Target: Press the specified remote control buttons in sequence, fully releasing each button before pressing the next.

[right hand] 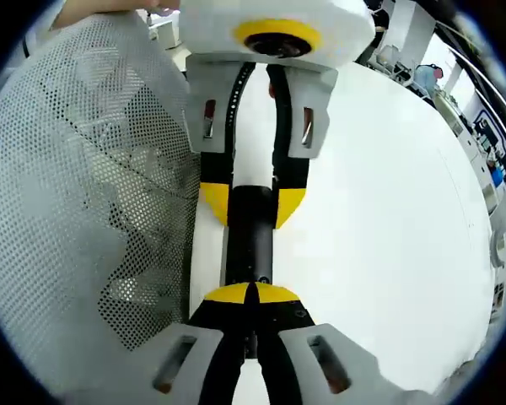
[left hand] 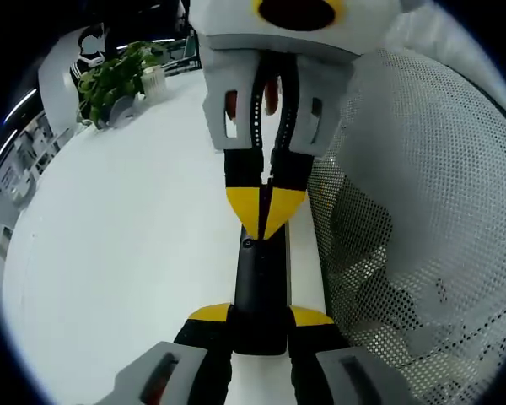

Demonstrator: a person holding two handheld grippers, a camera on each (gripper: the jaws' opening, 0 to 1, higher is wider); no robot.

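Note:
A slim black remote control (left hand: 260, 287) lies lengthwise on the white table (left hand: 126, 253). My left gripper (left hand: 260, 316) is shut on its near end, one yellow tip on each side. My right gripper (left hand: 266, 221) comes in from the far side with its yellow tips shut together and pointing down onto the remote's upper face, close to a small round button (left hand: 248, 243). In the right gripper view, my right gripper (right hand: 251, 292) rests shut on the remote control (right hand: 250, 240), and my left gripper (right hand: 251, 205) clamps its far end.
A white perforated mesh container (left hand: 413, 211) stands right beside the remote, also seen as the mesh container (right hand: 84, 169). A potted green plant (left hand: 118, 80) sits at the table's far corner. Open tabletop (right hand: 379, 219) lies on the other side.

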